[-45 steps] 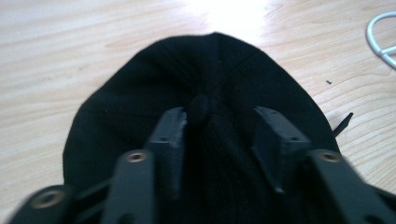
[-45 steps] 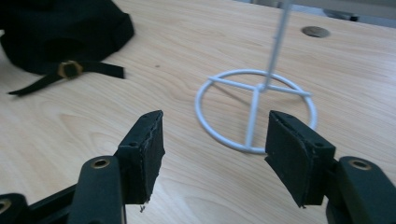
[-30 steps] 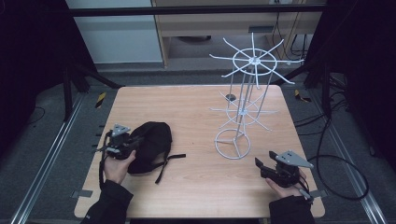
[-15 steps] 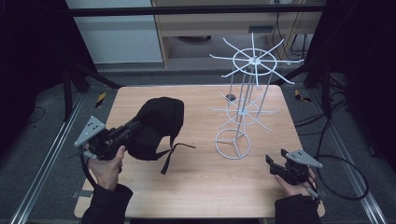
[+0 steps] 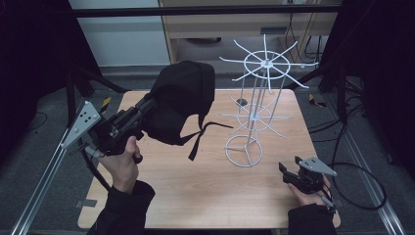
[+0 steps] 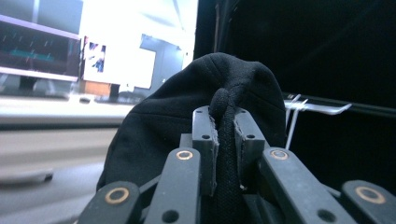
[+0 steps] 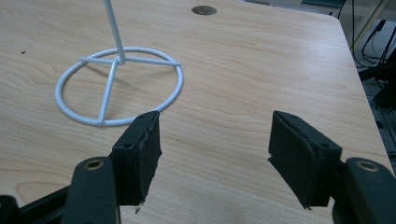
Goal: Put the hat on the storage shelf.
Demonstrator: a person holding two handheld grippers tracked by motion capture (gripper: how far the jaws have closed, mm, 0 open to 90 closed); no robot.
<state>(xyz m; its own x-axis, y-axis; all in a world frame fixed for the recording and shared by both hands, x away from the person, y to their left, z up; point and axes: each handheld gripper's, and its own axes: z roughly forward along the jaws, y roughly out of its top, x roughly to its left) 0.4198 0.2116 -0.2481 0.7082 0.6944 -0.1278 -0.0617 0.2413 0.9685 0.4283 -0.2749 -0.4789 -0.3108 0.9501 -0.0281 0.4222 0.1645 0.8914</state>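
Observation:
A black cap [image 5: 183,100] hangs in the air above the table's left half, its strap dangling below. My left gripper [image 5: 147,108] is shut on the cap's fabric; in the left gripper view the black cloth [image 6: 196,112] is pinched between the pads at my left gripper [image 6: 227,144]. A white wire rack [image 5: 259,105] with spoke arms stands at the table's middle right, its ring base [image 7: 119,86] on the wood. My right gripper [image 5: 289,174] rests low near the front right corner, open and empty, as the right gripper view shows at my right gripper [image 7: 215,154].
The wooden table [image 5: 205,186] has a small round dark hole [image 7: 204,10] behind the rack. Metal frame rails [image 5: 39,181] run along both sides, and cables [image 5: 357,176] lie on the floor at the right. Dark curtains surround the area.
My left gripper has lifted the black cap off the table and carried it up and toward the rack. The right gripper has stayed near the front right corner.

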